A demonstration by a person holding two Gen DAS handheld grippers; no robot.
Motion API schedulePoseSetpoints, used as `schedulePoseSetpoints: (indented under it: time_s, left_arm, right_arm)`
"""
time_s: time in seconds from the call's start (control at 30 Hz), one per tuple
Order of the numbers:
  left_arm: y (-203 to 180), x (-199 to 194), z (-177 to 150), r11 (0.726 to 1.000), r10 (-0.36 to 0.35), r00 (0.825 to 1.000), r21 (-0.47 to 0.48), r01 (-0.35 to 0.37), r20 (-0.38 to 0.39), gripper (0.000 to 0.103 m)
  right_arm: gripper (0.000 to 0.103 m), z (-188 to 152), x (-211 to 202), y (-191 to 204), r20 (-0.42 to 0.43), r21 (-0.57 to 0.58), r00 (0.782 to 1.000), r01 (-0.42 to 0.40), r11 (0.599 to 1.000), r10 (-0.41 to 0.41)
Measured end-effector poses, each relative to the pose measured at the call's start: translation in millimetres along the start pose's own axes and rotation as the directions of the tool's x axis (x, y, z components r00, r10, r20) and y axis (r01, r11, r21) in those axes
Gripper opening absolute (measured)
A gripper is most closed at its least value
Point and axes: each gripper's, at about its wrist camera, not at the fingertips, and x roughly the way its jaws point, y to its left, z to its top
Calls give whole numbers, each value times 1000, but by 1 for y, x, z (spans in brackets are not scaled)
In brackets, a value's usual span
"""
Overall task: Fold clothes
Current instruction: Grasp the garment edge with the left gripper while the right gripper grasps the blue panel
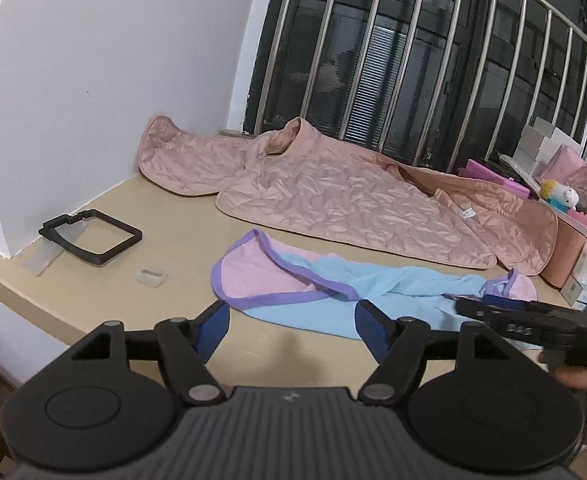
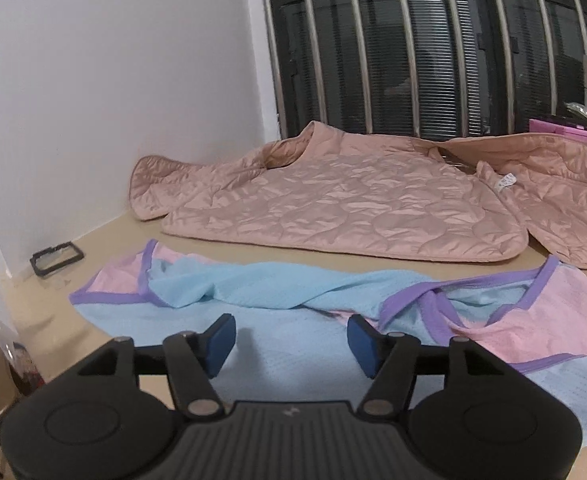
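Note:
A light blue and pink garment with purple trim (image 1: 325,284) lies crumpled on the beige table (image 1: 105,280); it also shows in the right wrist view (image 2: 293,292). Behind it a pink quilted jacket (image 1: 333,196) lies spread out, also seen in the right wrist view (image 2: 353,208). My left gripper (image 1: 291,330) is open and empty, just in front of the garment's near left edge. My right gripper (image 2: 291,342) is open and empty, hovering over the garment's blue part; it shows in the left wrist view (image 1: 505,312) at the right.
A black rectangular frame (image 1: 91,236) and a small clear plastic piece (image 1: 151,278) lie at the table's left by the white wall. Boxes, pink items and a small plush toy (image 1: 561,194) crowd the right end. A barred window (image 1: 413,60) stands behind.

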Motion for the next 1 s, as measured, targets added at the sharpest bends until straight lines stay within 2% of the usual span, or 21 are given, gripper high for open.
schedulePoseSetpoints:
  time_s: [0.1,0.13,0.2,0.23,0.3,0.33,0.37,0.4,0.43,0.47,0.53,0.6,0.67,0.7,0.73,0.8,0.87,0.93,1.0]
  left_arm:
    - [9,17,20,999,-30,999,-19,30,-26,72]
    - [12,28,29,998,-63,997,-33,61,-47,76]
    - [23,60,46,985,-151,981,-100,139,-125,79]
    - [24,76,53,979,-170,972,-139,149,-159,79]
    - [20,108,66,970,-219,954,-155,190,-203,79]
    - [18,123,72,964,-243,944,-164,210,-224,78]
    - [13,136,77,967,-238,941,-152,205,-242,77]
    - [8,149,82,970,-231,938,-140,200,-259,75]
    - [1,159,83,975,-217,935,-105,195,-282,66]
    - [-6,169,84,979,-201,931,-68,190,-304,53]
    - [-16,185,79,976,-209,907,-25,215,-366,40]
    - [-20,189,71,977,-191,902,14,213,-388,37]
    - [-14,183,64,984,-154,932,32,174,-327,42]
    - [-5,179,61,989,-134,949,17,145,-285,47]
    - [6,177,59,994,-105,959,-7,107,-263,50]
    - [24,173,57,997,-64,967,-68,48,-248,50]
    - [31,178,56,993,-86,960,-101,61,-265,50]
    - [24,185,58,996,-73,961,-72,56,-266,50]
    - [15,192,61,998,-64,962,-41,55,-266,50]
  right_arm:
    - [61,8,-18,-5,29,-14,999,19,1000,-19]
    - [61,11,-28,-7,48,-23,998,31,999,-30]
    - [63,17,-46,-13,65,-40,996,66,997,-64]
    - [63,19,-51,-17,64,-39,995,82,996,-80]
    - [62,23,-59,-26,58,-34,992,112,993,-110]
    - [57,25,-61,-30,51,-23,992,116,993,-115]
    - [45,27,-59,-34,38,-7,993,114,993,-114]
    - [41,30,-55,-35,27,2,994,110,994,-110]
    - [36,33,-50,-34,15,-3,994,105,995,-105]
    - [35,35,-42,-31,-2,-24,994,105,994,-105]
    - [34,39,-21,-27,-40,-64,993,109,992,-111]
    - [34,43,1,-30,-75,-68,990,113,991,-118]
    - [34,46,18,-34,-102,-49,989,101,994,-105]
    - [34,46,25,-34,-125,-58,987,90,994,-97]
    - [34,46,32,-32,-151,-72,985,78,994,-88]
    - [33,40,44,-26,-213,-116,974,53,992,-77]
    - [32,37,43,-19,-204,-143,976,50,988,-79]
    - [32,39,39,-13,-176,-150,982,40,988,-67]
    - [33,49,40,-7,-146,-136,989,-10,991,-10]
